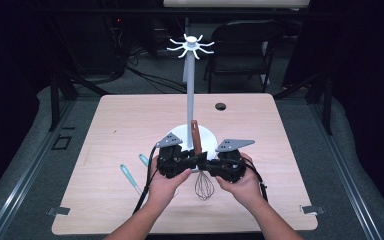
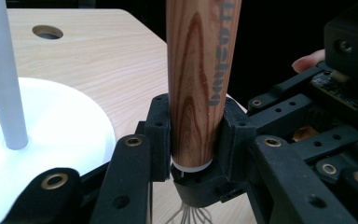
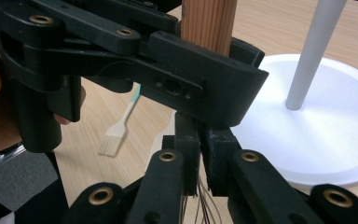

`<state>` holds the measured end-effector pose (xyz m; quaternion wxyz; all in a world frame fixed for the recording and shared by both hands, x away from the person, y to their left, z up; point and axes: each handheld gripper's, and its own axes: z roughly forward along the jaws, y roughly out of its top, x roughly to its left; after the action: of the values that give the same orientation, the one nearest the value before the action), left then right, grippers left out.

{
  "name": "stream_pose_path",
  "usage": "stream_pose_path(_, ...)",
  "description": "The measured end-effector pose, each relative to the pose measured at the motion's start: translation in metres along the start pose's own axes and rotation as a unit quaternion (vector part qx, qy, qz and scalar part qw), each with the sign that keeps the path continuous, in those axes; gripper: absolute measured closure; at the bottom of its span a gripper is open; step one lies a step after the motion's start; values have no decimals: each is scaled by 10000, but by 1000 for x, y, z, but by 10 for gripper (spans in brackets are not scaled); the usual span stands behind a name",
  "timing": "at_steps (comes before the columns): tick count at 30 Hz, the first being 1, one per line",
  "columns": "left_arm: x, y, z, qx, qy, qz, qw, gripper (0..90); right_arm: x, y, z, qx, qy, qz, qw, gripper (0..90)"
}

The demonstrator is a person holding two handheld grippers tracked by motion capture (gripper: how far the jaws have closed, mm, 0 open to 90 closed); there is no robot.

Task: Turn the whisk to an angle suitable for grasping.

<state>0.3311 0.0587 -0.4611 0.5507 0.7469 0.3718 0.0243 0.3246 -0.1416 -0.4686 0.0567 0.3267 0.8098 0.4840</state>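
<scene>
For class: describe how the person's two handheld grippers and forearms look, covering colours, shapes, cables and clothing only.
Both the left gripper and the right gripper are black, built from jointed bars with brass-coloured rivets. Each carries a grey three-cornered plate on top and trails a black cable. The jaws end in blocky black pads. The forearms are bare, with no sleeves showing.

Whisk (image 2: 200,70): glossy grained wood handle, thin metal wires. Stand base (image 3: 335,140): smooth matt white plastic. Table (image 1: 130,125): pale wood-grain laminate.
</scene>
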Motion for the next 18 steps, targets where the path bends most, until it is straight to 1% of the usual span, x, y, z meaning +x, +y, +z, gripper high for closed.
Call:
stream_pose_path(6, -1, 3, -2, 16, 3, 61, 10000, 699, 0, 0, -1, -62, 27, -4, 10000, 829)
stream_pose_path(7, -1, 4, -3, 18, 32, 120, 9999, 700, 0, 0, -1, -82, 10, 3, 10000, 783)
stream_pose_path(8, -1, 4, -4, 12, 50, 131, 9999, 701, 1, 0, -1, -82, -8, 11, 10000, 753)
stream_pose_path(9, -1, 5, -5, 26, 76, 177, 9998, 702, 1, -1, -1, -77, -31, -3, 10000, 742)
stream_pose_path(12, 0, 7, -6, 31, 133, 221, 9997, 703, 0, -2, -2, -27, -31, -35, 10000, 723)
stream_pose_path(13, 1, 9, -7, 33, 174, 269, 9995, 703, 0, -3, -1, -50, -60, -22, 10000, 703)
stream_pose_path(14, 2, 11, -9, 64, 237, 330, 9992, 703, -1, -6, -2, -75, -162, -82, 9998, 663)
stream_pose_path(15, 2, 11, -9, 64, 237, 330, 9992, 703, -1, -7, -3, -10, -211, -142, 9997, 653)
stream_pose_path(16, 2, 14, -10, 67, 300, 376, 9988, 703, -1, -8, -3, 1, -244, -139, 9996, 640)
stream_pose_path(17, 2, 14, -10, 67, 300, 376, 9988, 703, -1, -8, -3, 1, -244, -139, 9996, 640)
stream_pose_path(18, 3, 17, -12, 97, 356, 458, 9983, 703, -2, -9, -4, 35, -274, -151, 9995, 620)
